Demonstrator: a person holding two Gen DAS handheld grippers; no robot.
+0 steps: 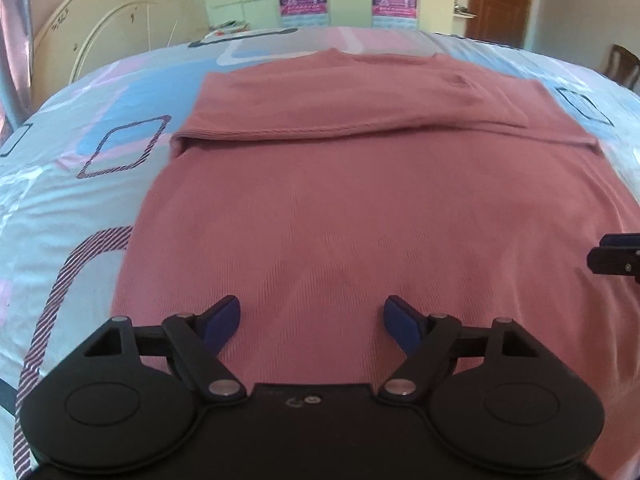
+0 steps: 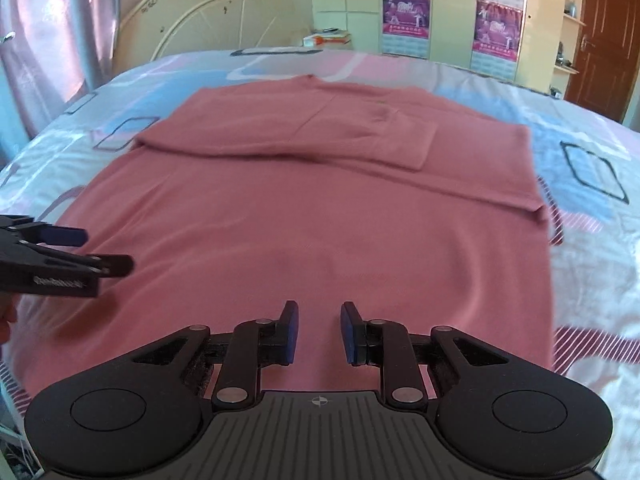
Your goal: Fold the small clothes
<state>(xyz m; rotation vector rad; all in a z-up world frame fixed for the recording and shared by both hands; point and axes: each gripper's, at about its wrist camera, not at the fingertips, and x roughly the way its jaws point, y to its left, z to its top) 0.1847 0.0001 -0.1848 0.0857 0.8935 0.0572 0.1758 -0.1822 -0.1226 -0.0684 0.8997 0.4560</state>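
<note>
While one pink sweater (image 1: 360,208) lies flat mid-frame on the patterned bed (image 1: 60,184), sleeves folded across its chest, bare sheet borders both side edges. Two grippers hover over its near hem: left gripper (image 1: 312,320) jaws wide apart, right gripper (image 2: 319,330) jaws narrowly apart, both empty.

Both wrist views close above, angled down, facing the headboard (image 1: 100,28), sharing the pink garment (image 1: 340,220).
</note>
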